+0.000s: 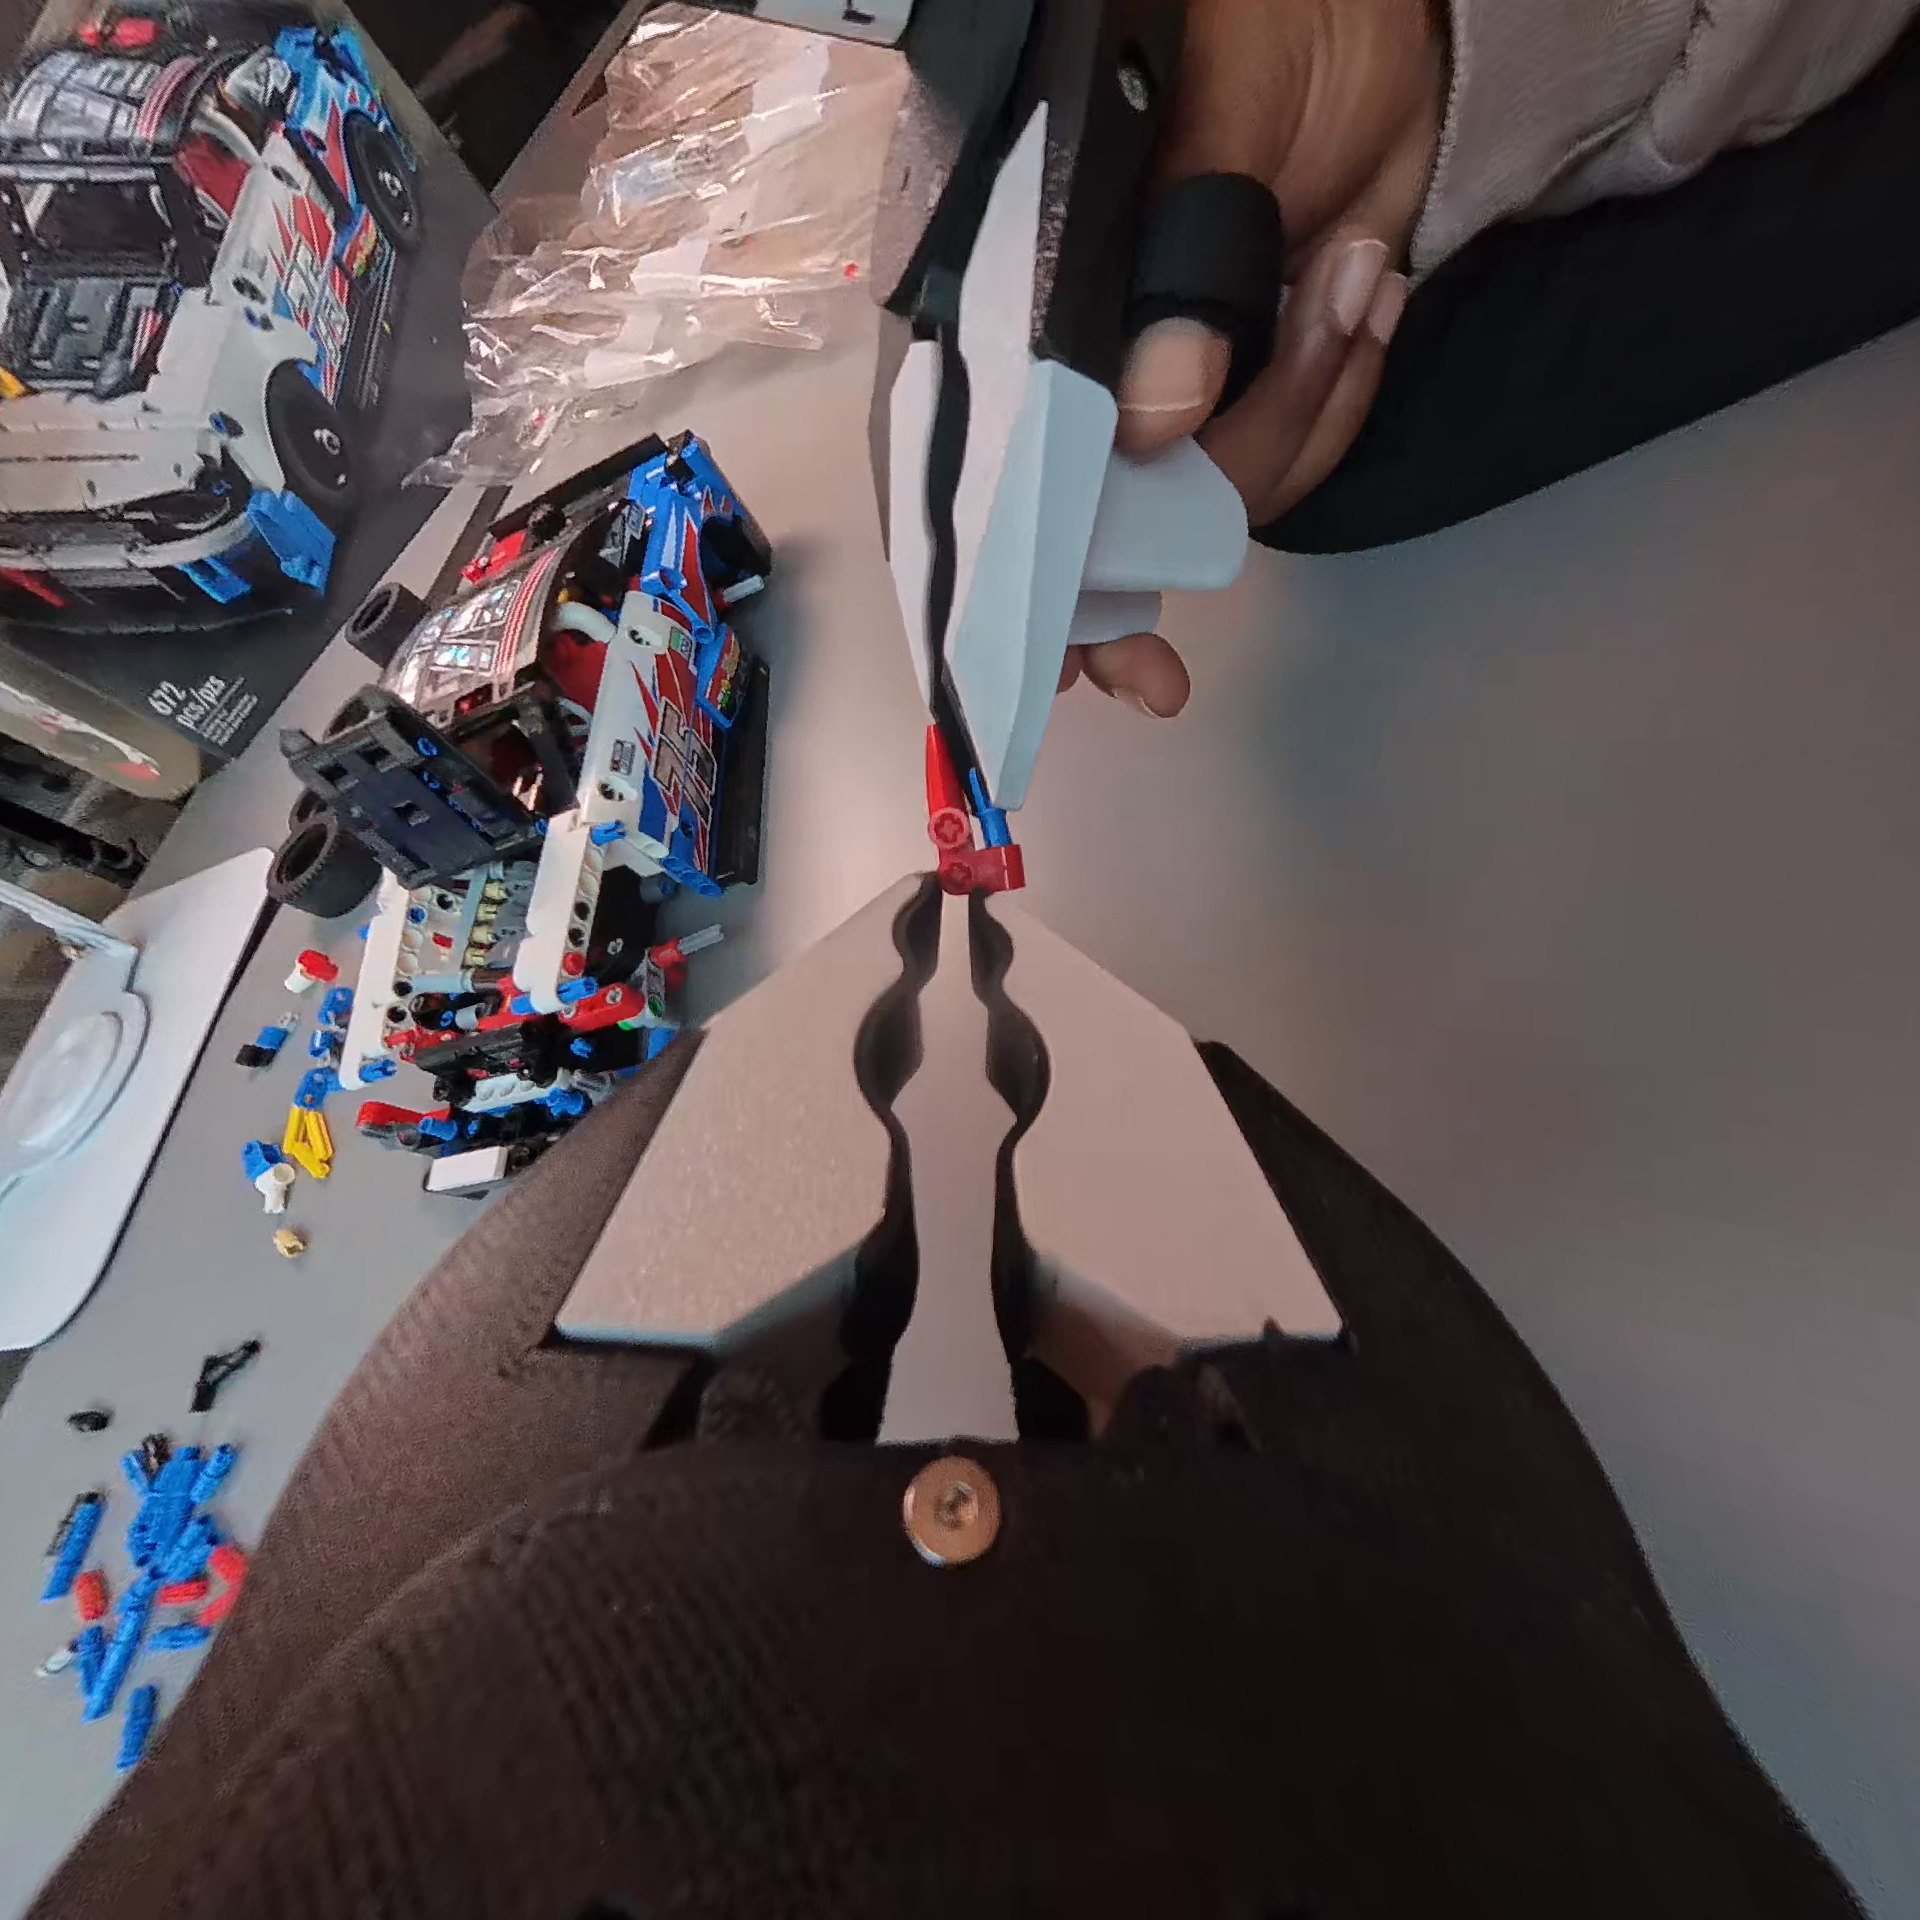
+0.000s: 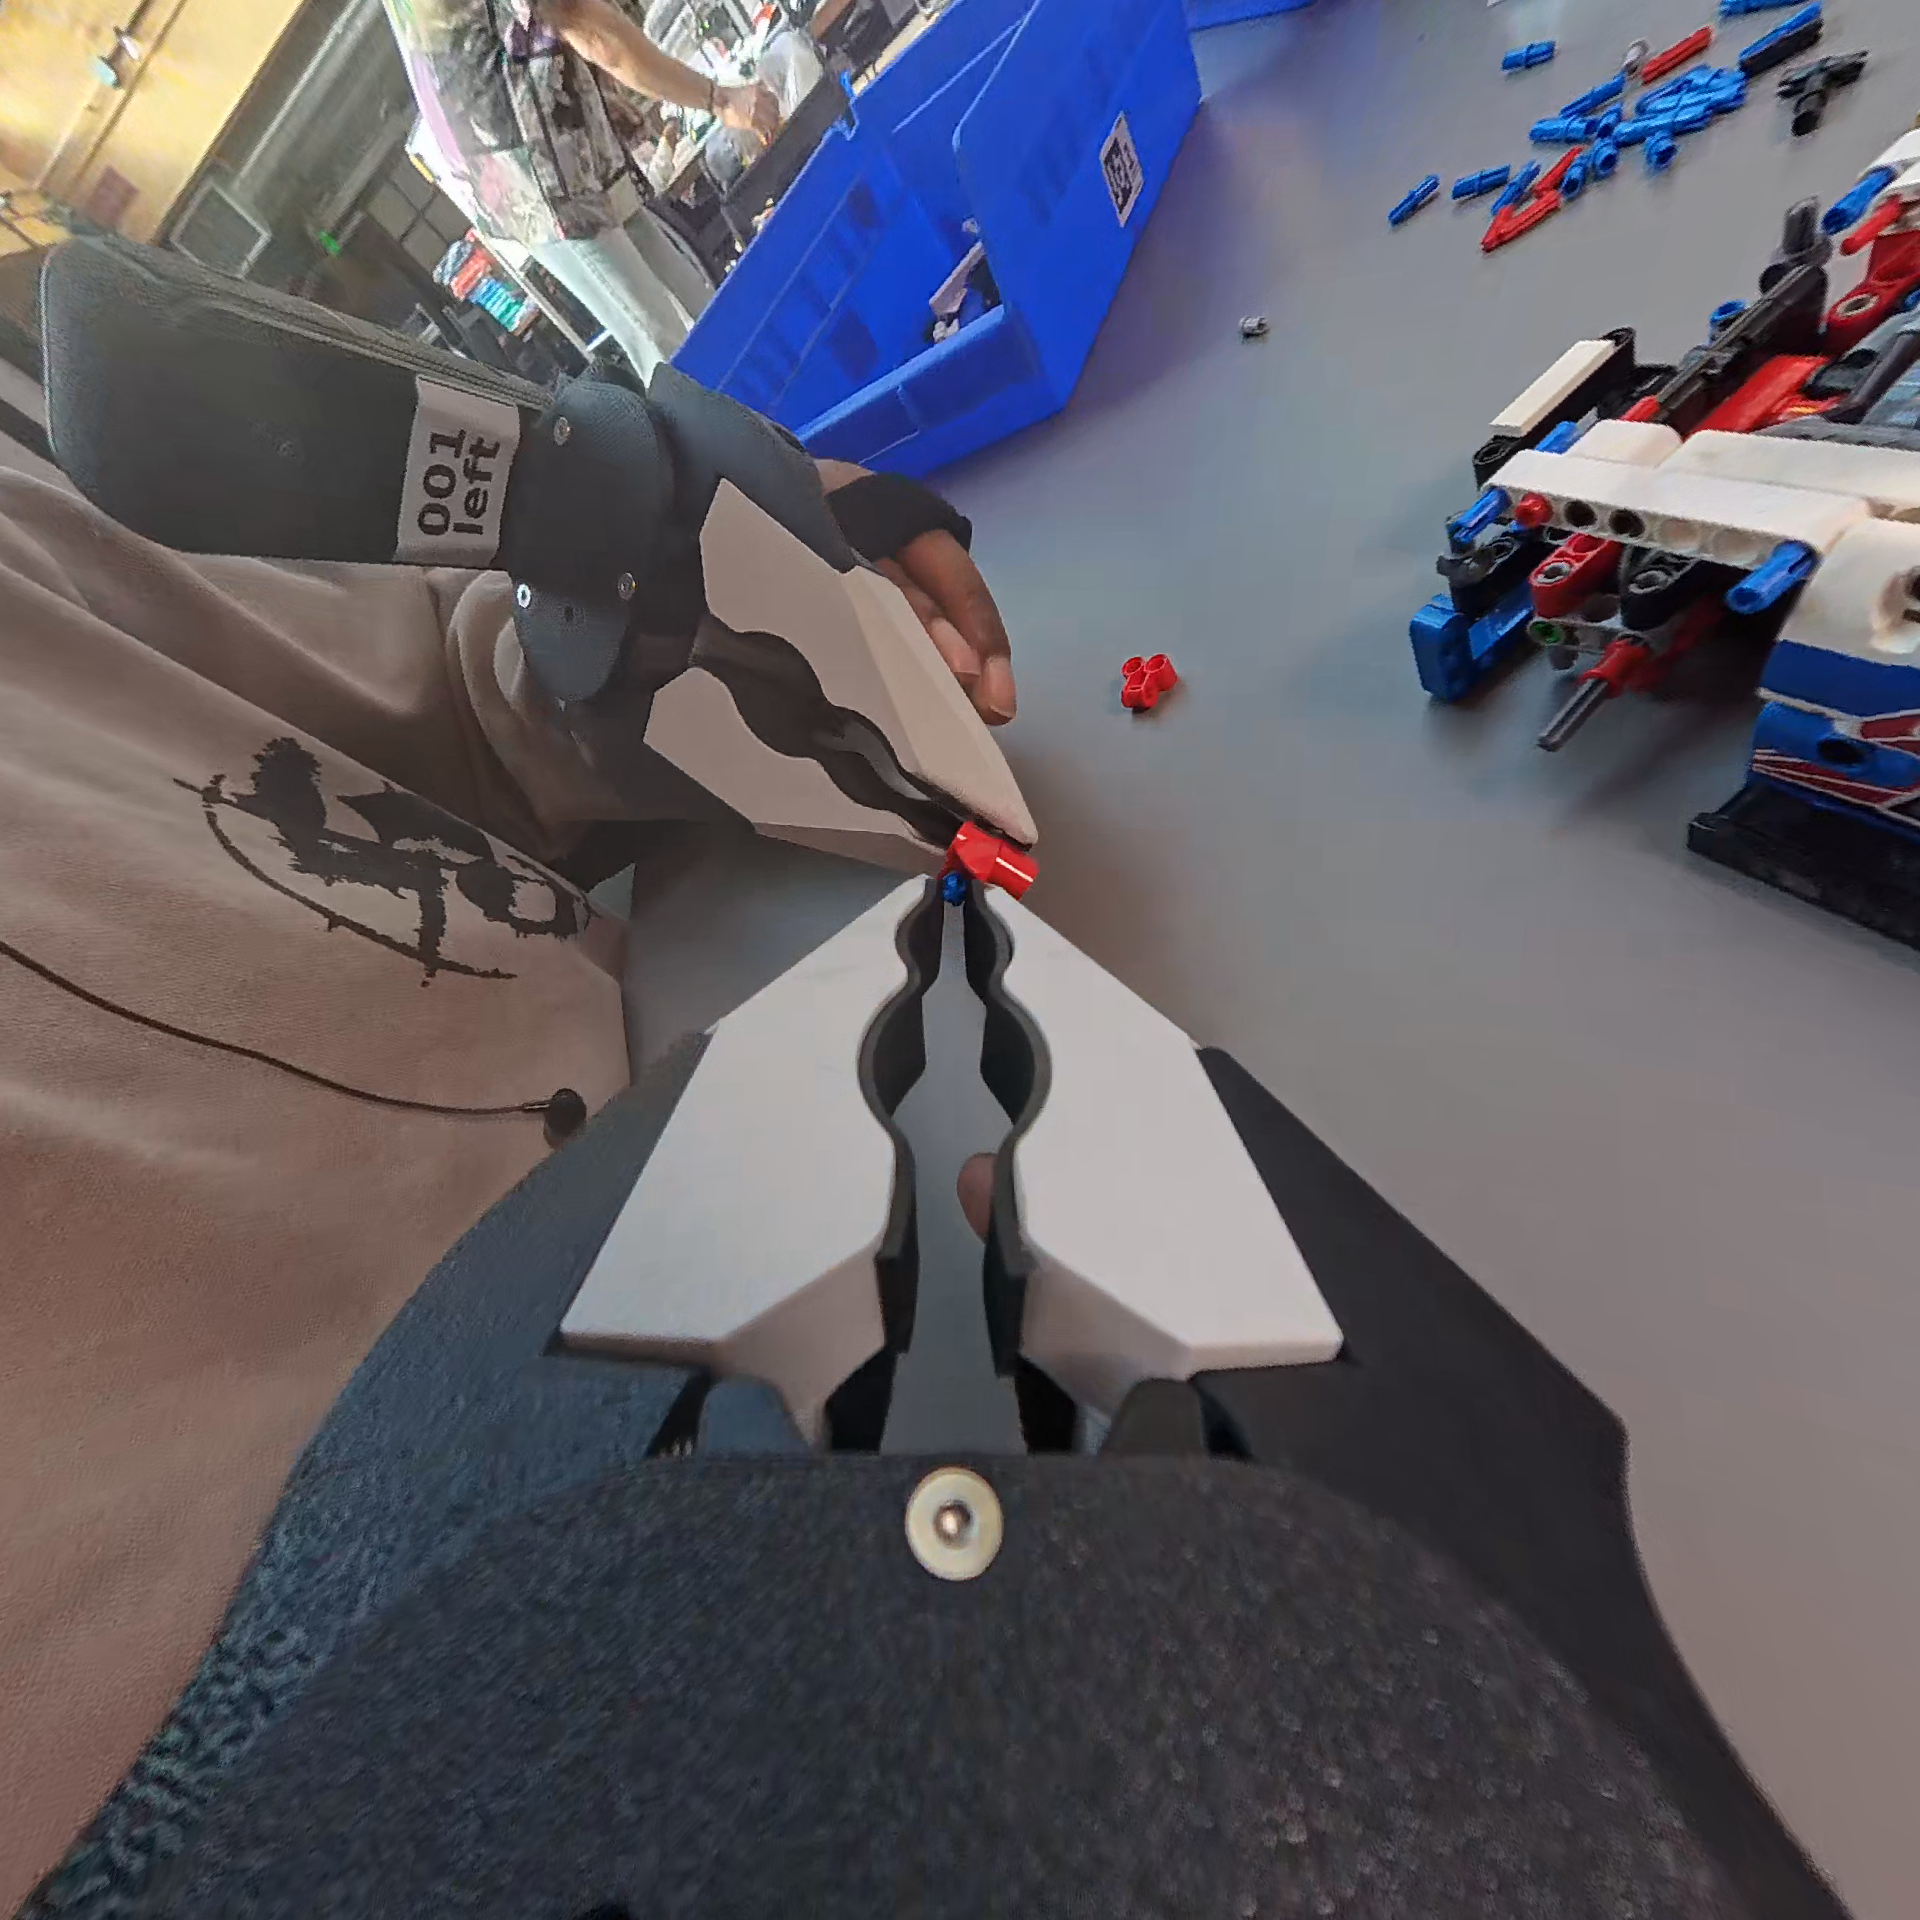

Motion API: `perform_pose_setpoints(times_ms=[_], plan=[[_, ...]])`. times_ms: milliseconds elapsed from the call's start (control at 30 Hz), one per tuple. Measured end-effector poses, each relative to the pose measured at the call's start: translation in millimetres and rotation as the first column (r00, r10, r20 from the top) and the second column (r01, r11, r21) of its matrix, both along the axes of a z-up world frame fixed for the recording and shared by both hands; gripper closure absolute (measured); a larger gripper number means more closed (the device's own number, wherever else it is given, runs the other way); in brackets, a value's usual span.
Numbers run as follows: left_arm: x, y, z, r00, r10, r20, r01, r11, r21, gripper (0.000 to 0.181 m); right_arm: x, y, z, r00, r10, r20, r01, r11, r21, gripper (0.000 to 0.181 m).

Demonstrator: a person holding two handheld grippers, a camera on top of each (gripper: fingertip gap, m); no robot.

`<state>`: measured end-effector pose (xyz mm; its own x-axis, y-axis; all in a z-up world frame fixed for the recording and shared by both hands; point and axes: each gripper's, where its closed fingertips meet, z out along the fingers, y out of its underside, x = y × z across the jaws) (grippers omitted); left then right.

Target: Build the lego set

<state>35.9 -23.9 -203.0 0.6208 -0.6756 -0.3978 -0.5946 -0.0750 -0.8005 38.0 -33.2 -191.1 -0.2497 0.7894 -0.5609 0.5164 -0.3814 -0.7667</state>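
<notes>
Grippers met tip to tip above the grey table (image 1: 1558, 935), well clear of the car (image 1: 582, 831). Your left gripper (image 1: 951, 896) was clenched on a small red connector (image 1: 982, 868), which sat at its very fingertips; the right wrist view showed the same connector (image 2: 992, 862) pinched between those white fingers (image 2: 831, 665). Your right gripper (image 2: 954, 902) was clamped on a blue pin (image 2: 952, 886), whose end touched the connector. In the left wrist view the right gripper (image 1: 971, 800) came in from above, with the pin (image 1: 992, 821) and a second red piece (image 1: 940, 779) just beside its tip; whether that piece was gripped too could not be told. Your hand (image 1: 1247, 343) wrapped the right gripper's handle.

The half-built car, white, blue and red, lay on the table to the left in the left wrist view, beside its box (image 1: 187, 312) and a clear bag (image 1: 665, 239). Loose tyres (image 1: 322, 862) sat near its black end. Small parts lay scattered beside it, including a yellow piece (image 1: 309, 1138) and a heap of blue pins (image 1: 156, 1558).

In the right wrist view a lone red piece (image 2: 1147, 681) lay between the grippers and the car (image 2: 1714, 561), touching neither. A blue bin (image 2: 987, 260) stood farther back.
</notes>
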Motion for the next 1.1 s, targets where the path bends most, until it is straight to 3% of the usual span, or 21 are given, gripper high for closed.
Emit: perform_pose_setpoints(times_ms=[33,267,533,667,767,833,967,1033,1100], plan=[[-0.5,1.1,1.2,0.999,0.015,0.037,-0.015,1.0,-0.017,0.18,-0.8,1.1,1.4,1.0,-0.018,-0.012,0.018,1.0,-0.001,0.18],[-14.0,11.8,24.7,0.951,0.143,0.276,-0.127,0.989,-0.076,0.181,-17.3,6.7,21.6,0.976,-0.158,-0.15,0.166,0.985,0.045,0.18],[-20.9,14.4,25.6,0.951,0.179,0.252,-0.174,0.984,-0.043,0.181,-23.7,9.1,21.8,0.96,-0.188,-0.207,0.206,0.976,0.068,0.18],[-17.2,10.2,38.6,0.943,0.065,0.327,-0.055,0.998,-0.04,0.18,-18.5,7.3,36.6,0.961,-0.09,-0.26,0.079,0.996,-0.05,0.18],[-14.3,-0.6,52.3,0.899,-0.045,0.435,0.078,0.995,-0.057,0.146,-14.4,4.3,49.5,0.962,-0.004,-0.274,-0.05,0.981,-0.189,0.18],[-12.4,-2.4,54.3,0.895,-0.069,0.441,0.096,0.995,-0.039,0.138,-15.7,0.6,54.5,0.958,0.031,-0.286,-0.099,0.968,-0.23,0.18],[-7.3,-5.2,61.9,0.91,-0.1,0.402,0.089,0.995,0.048,0.164,-21.9,-11.1,62.2,0.951,0.064,-0.303,-0.17,0.925,-0.34,0.18],[-9.7,-4.8,63.7,0.916,-0.088,0.392,0.073,0.996,0.052,0.165,-22.5,-10.7,64.6,0.949,0.053,-0.31,-0.182,0.898,-0.402,0.18],[-14.5,-3.7,69.4,0.897,-0.073,0.436,0.058,0.997,0.047,0.166,-20.9,-4.3,68.3,0.942,0.023,-0.333,-0.173,0.887,-0.428,0.168]])
